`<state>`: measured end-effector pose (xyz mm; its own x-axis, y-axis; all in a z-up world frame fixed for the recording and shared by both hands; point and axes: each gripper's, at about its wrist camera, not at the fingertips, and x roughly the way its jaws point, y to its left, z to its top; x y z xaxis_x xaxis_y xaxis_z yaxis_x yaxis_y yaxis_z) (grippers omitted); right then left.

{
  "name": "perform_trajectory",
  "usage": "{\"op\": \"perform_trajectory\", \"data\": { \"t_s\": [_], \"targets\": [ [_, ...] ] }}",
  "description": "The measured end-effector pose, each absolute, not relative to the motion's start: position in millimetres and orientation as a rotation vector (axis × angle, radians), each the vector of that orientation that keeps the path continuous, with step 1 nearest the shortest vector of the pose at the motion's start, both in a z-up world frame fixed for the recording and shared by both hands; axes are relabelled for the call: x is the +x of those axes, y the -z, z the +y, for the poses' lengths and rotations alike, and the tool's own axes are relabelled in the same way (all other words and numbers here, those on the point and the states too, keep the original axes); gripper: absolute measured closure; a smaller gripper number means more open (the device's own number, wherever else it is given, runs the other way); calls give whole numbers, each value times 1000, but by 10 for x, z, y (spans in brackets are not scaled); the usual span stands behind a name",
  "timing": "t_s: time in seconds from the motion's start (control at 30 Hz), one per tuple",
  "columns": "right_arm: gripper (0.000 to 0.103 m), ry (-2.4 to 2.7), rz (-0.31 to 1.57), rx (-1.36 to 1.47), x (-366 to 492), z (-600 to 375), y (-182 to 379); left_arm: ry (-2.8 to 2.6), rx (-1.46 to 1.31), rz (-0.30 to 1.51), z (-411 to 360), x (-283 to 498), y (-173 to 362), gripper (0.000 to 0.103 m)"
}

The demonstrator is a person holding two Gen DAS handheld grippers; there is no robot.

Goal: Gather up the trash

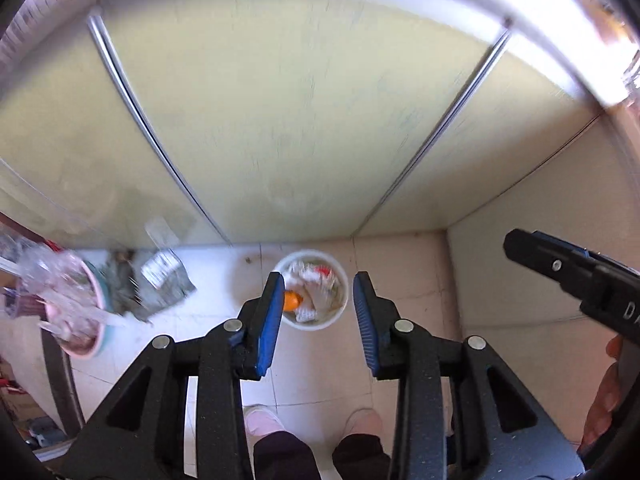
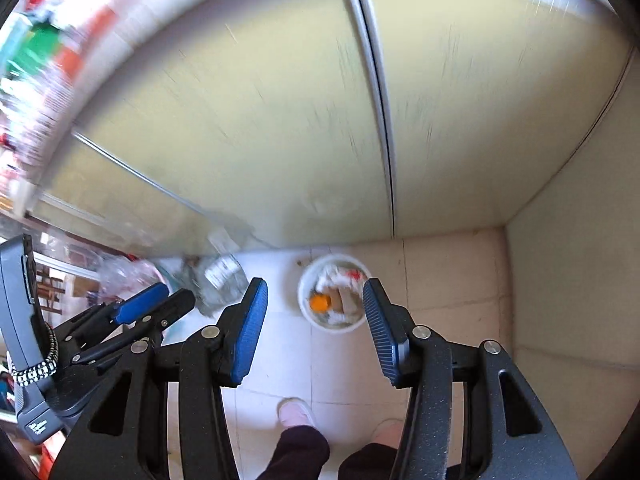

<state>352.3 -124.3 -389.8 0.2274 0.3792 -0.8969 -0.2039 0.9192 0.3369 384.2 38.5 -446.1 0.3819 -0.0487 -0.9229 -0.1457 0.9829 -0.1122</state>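
I have both grippers pointing down at the tiled floor (image 1: 320, 368), in front of pale yellow cabinet doors (image 1: 280, 120). My left gripper (image 1: 318, 304) is spread wide with nothing between its blue pads (image 1: 269, 328). My right gripper (image 2: 316, 316) is likewise released and empty; in the left view it shows at 3 o'clock, side-on.

The white bin (image 1: 310, 289) stands on the floor close to the foot of the cabinet, just past the fingertips in both views. In the left view it sits at 12 o'clock from the left gripper, framed between the pads. In the right view the bin (image 2: 334, 293) lies toward 1 o'clock, nearer the right-hand pad. It holds crumpled white paper (image 1: 316, 296), something red, and an orange lump (image 2: 320, 302) at its near left edge.

At 9 o'clock in the left view, blurred, are a pink bowl (image 1: 86, 320) filled with clear plastic, and a clear wrapper (image 1: 164, 276) lying on the floor beside it, well apart from the bin. At 6 o'clock I see pink slippers (image 1: 264, 420) and dark trouser legs.
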Motion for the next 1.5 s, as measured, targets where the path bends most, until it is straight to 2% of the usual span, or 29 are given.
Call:
{"op": "perform_trajectory", "data": {
  "t_s": [0.13,0.37,0.47,0.57,0.7,0.77,0.8,0.87,0.97,1.1,1.17,1.23,1.5],
  "targets": [
    [57,-435,1153,152,3369,-1426,2930,-84,-197,1043,285,3542,3413,65],
    [57,-519,900,118,2864,-1811,1504,-58,-193,764,88,2780,1703,65],
    [57,-549,777,99,2550,-1903,984,-56,-164,659,34,2434,1117,59],
    [57,-580,676,98,2260,-1926,593,-50,-141,563,-3,2032,660,58],
    [57,-597,569,103,1837,-1856,145,-22,-129,485,-14,1574,275,48],
    [56,-595,533,96,1633,-1803,17,-19,-111,454,-17,1310,101,33],
    [53,-595,520,91,1549,-1790,-39,-19,-104,444,-15,1188,44,29],
    [40,-597,492,80,1342,-1725,-125,-25,-88,427,-14,973,-71,13],
    [30,-592,471,63,1109,-1682,-214,-28,-73,403,12,681,-159,4],
    [17,-569,453,48,840,-1629,-273,-24,-84,398,73,408,-185,1],
    [3,-546,437,51,735,-1643,-293,-28,-88,401,98,307,-179,1],
    [1,-525,422,50,644,-1651,-308,-34,-92,405,121,229,-162,1],
    [1,-508,455,57,479,-1663,-289,-35,-99,398,147,47,-147,1]
  ]
}}
